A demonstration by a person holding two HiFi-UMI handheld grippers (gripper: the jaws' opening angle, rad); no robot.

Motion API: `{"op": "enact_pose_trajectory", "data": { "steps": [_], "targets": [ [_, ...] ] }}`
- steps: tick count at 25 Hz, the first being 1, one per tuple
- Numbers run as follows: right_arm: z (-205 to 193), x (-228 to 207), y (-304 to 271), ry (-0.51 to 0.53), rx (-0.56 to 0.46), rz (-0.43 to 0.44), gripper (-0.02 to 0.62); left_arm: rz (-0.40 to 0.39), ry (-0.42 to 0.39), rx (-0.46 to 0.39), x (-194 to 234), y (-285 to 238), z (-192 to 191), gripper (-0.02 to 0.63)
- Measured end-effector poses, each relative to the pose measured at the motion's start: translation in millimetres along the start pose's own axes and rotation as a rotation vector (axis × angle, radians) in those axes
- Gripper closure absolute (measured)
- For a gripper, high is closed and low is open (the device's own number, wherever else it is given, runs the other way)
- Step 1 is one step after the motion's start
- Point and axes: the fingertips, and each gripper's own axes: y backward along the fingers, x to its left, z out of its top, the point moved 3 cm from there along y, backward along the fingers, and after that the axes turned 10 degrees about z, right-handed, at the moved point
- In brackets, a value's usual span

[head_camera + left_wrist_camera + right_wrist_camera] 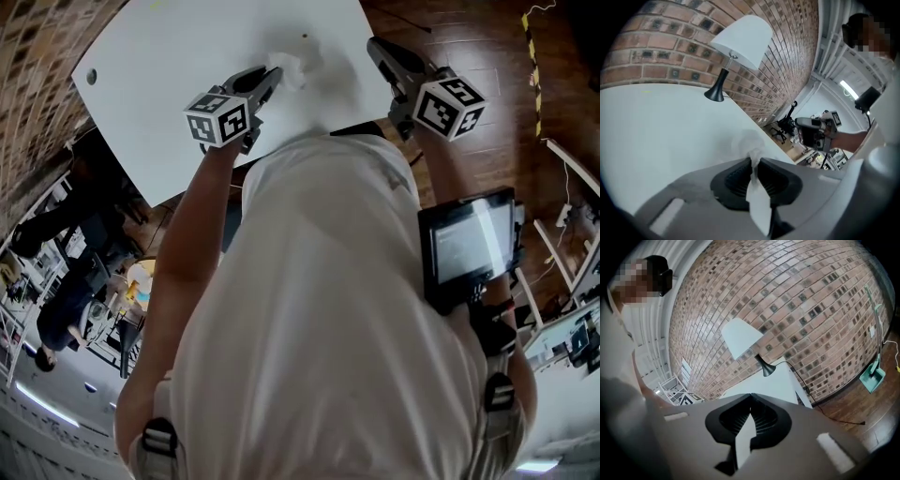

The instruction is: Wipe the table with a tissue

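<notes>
A white table fills the top of the head view. My left gripper reaches over its near edge and is shut on a crumpled white tissue. In the left gripper view the tissue is pinched between the two black pads, with a puff of it sticking out ahead over the table. My right gripper hovers at the table's right edge, apart from the tissue. Its jaws meet at the tips with nothing seen between them. The left gripper view shows the right gripper off to the right.
A white-shaded lamp on a black stand sits at the table's far end, against the brick wall. Wooden floor lies right of the table, with a black cord and a green dustpan. A screen device sits on the person's right forearm.
</notes>
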Motion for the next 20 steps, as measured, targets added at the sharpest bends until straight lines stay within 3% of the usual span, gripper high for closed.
{"op": "enact_pose_trajectory", "data": {
  "steps": [3,6,11,20],
  "targets": [
    [1,4,-17,0.010,0.000,0.023,0.588,0.042,-0.094,0.055,4,-7,-1,0.555],
    [-1,2,-18,0.015,0.013,0.019,0.588,0.063,-0.116,0.077,8,-23,-1,0.555],
    [1,1,-7,0.011,-0.001,0.019,0.588,0.108,-0.232,0.145,4,-38,2,0.554],
    [-6,-12,2,-0.006,-0.007,-0.002,0.588,0.148,-0.228,0.170,16,-52,-1,0.554]
  ]
}}
